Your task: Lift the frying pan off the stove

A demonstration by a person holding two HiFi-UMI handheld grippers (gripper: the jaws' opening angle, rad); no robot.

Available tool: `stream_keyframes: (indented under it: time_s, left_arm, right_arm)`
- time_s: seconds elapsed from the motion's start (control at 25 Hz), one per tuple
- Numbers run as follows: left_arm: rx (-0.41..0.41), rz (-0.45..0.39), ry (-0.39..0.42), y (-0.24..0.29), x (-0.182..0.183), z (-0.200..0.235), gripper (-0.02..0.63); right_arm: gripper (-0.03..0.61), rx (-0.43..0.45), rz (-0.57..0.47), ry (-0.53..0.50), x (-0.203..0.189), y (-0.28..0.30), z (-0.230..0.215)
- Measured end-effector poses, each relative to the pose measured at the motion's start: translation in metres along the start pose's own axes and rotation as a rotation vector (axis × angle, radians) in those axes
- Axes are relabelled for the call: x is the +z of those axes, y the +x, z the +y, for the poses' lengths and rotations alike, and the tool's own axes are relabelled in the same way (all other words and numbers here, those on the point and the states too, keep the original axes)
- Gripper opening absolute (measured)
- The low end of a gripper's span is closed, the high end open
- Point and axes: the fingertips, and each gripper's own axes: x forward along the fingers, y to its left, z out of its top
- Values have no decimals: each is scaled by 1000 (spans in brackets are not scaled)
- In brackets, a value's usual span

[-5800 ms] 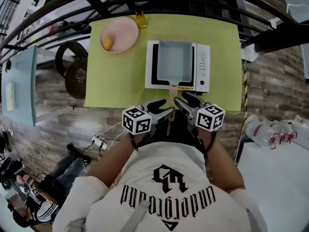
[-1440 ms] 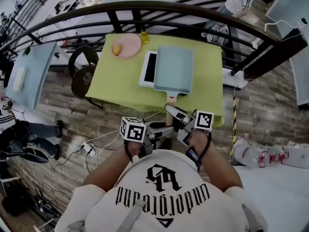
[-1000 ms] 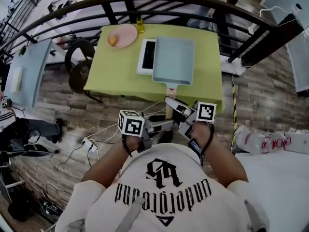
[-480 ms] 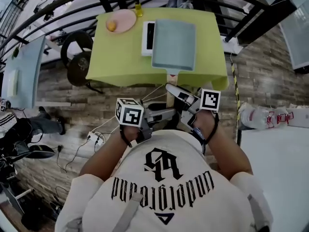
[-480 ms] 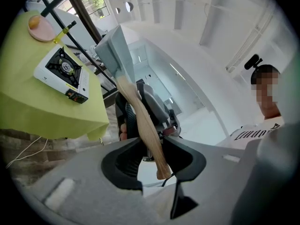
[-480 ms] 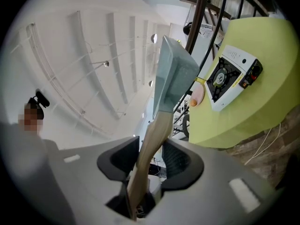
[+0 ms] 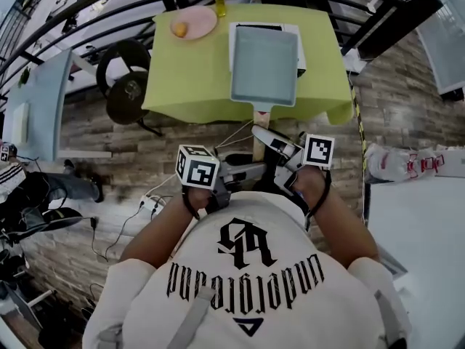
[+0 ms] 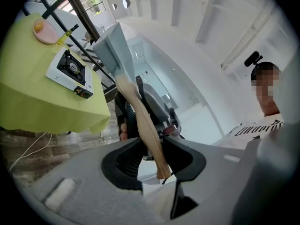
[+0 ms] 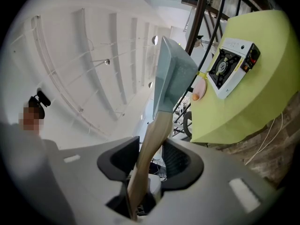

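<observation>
Only legible text: shirt [image 7: 247, 271] print in gothic lettering, upside down in head view, reads "underground", logo above it. Left gripper [image 7: 254, 168] and right gripper [image 7: 259, 134] cubes carry black-white square markers. Stove [image 8: 70, 71] panel print too small to read.

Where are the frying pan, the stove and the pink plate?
frying pan [image 7: 264, 64], head view, middle of its pale blue square bottom.
stove [image 8: 70, 66], left gripper view, on its black burner.
pink plate [image 7: 205, 19], head view, bare part near its right rim.
</observation>
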Motion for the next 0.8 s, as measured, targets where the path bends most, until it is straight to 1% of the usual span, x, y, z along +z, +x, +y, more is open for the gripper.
stream_keyframes:
  time_s: [0.32, 0.6, 0.68, 0.8]
  left_arm:
    - [-11, 22, 6, -35, -26, -6, 153]
    - [-22, 23, -2, -75, -30, 2, 155]
    - [-26, 21, -2, -78, -31, 2, 155]
    - [-27, 22, 4, -66, -37, -5, 155]
  right_arm:
    - [149, -5, -15, 8, -38, 16, 7]
    - [150, -22, -17, 6, -60, 51, 4]
    - [149, -26, -15, 3, -63, 53, 5]
    - [149, -21, -18, 1, -62, 39, 9]
